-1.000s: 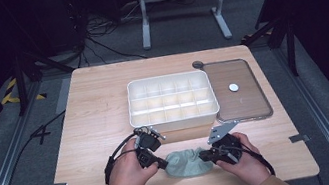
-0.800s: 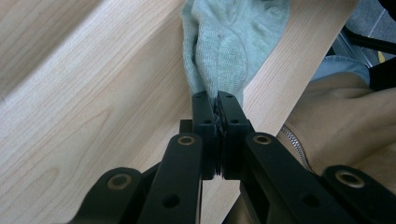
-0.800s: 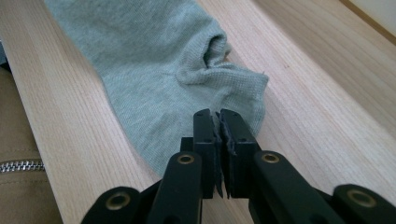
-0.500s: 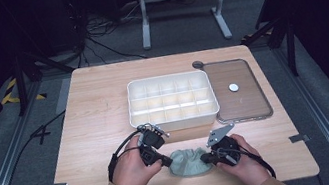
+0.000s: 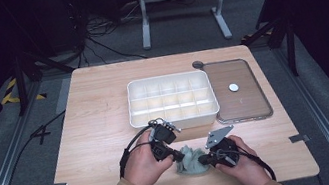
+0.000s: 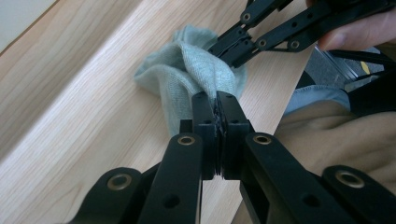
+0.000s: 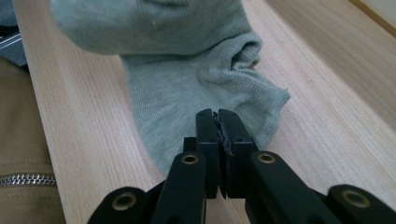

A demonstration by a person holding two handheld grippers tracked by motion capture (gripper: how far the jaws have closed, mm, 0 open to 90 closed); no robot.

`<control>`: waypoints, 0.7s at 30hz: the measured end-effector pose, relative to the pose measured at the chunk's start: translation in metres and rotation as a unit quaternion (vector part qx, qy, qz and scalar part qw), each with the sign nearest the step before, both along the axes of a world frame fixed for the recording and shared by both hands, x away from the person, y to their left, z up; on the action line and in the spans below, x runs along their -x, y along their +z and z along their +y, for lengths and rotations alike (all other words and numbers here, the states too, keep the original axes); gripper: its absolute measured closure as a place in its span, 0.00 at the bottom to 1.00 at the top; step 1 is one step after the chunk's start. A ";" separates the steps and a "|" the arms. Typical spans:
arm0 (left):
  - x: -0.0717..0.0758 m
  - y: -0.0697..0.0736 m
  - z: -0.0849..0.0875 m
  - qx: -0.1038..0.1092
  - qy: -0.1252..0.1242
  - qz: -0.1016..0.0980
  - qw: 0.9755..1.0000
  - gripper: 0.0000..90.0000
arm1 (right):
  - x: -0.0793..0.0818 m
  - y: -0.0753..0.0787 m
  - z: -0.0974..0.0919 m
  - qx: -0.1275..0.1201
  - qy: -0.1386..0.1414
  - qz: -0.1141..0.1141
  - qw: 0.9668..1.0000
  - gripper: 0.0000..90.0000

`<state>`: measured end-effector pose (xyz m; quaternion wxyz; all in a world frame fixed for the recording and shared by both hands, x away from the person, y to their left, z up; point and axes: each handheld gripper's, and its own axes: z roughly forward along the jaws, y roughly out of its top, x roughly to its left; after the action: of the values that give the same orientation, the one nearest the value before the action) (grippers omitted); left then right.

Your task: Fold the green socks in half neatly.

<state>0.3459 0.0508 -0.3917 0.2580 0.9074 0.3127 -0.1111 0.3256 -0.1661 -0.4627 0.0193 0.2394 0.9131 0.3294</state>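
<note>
**Both tongs pinched on the sock**

Your left tongs (image 6: 217, 105) are clenched, jaws pressed together with a fold of the pale green sock (image 6: 196, 70) caught between their tips. Your right tongs (image 7: 218, 122) have just been closing and now sit clamped too, with the sock's edge nipped between their tips. In the left gripper view you can see the right tongs' black jaws biting the far end of the sock.

The sock (image 5: 189, 158) lies bunched on the counter (image 5: 95, 114), on the side of the white compartment tray (image 5: 172, 99) nearest you, between your two hands. The left tongs (image 5: 181, 155) grip it on one side, the right tongs (image 5: 202, 159) on the other.

From the high view the sock is half covered by your hands and the grippers, so its shape is hard to read there. In the right gripper view its upper part is blurred and cut off by the top edge, and how much cloth sits inside either pinch cannot be made out.
</note>
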 end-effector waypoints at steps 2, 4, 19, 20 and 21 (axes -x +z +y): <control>0.000 0.000 -0.002 -0.001 -0.001 0.000 1.000 0.98 | 0.000 0.000 0.000 -0.001 0.000 0.000 1.000 0.98; -0.001 -0.002 -0.009 -0.001 -0.002 0.001 1.000 0.98 | 0.001 -0.001 -0.001 -0.003 -0.002 -0.002 1.000 0.98; -0.011 -0.025 -0.035 -0.018 -0.005 0.005 1.000 0.98 | 0.003 -0.003 -0.004 -0.016 -0.006 -0.012 1.000 0.96; -0.011 -0.026 -0.035 -0.019 -0.004 0.005 1.000 0.98 | 0.004 -0.002 -0.004 -0.015 -0.008 -0.014 1.000 0.94; -0.011 -0.028 -0.035 -0.019 -0.005 0.005 1.000 0.98 | 0.005 -0.001 -0.004 -0.013 -0.010 -0.014 1.000 0.92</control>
<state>0.3574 0.0156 -0.4193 0.2391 0.9130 0.3116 -0.1107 0.3206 -0.1700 -0.4636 0.0325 0.2445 0.9058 0.3444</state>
